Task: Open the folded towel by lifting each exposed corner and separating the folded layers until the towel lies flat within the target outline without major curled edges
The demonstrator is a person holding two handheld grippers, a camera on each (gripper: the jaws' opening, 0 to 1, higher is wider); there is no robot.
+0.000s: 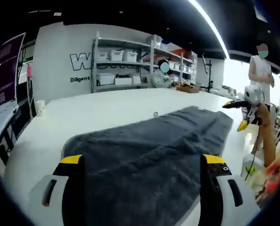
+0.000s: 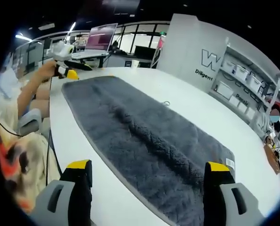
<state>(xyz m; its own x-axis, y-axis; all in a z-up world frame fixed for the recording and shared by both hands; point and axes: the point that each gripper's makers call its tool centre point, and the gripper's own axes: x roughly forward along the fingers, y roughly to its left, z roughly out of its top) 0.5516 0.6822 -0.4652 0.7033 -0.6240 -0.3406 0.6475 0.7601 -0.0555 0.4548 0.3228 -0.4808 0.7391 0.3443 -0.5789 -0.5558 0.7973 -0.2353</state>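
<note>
The dark grey towel (image 1: 149, 150) lies stretched out lengthwise on the white table (image 1: 83, 117). In the right gripper view the towel (image 2: 144, 136) has a raised wrinkle running down its middle and a small white label at its near right corner. My left gripper (image 1: 143, 162) hovers open over one short end, nothing between its yellow-tipped jaws. My right gripper (image 2: 148, 167) is open above the opposite end, also holding nothing. Each gripper appears small at the far end of the other's view: the right gripper (image 1: 237, 115) and the left gripper (image 2: 67, 70), both held by a hand.
A small metal ring (image 2: 166, 103) lies on the table beside the towel's long edge. A white cup (image 1: 39, 107) stands near the table's far left edge. Shelves with bins (image 1: 125, 66), a seated person, a standing person (image 1: 261, 70) and a laptop (image 2: 100, 40) lie beyond.
</note>
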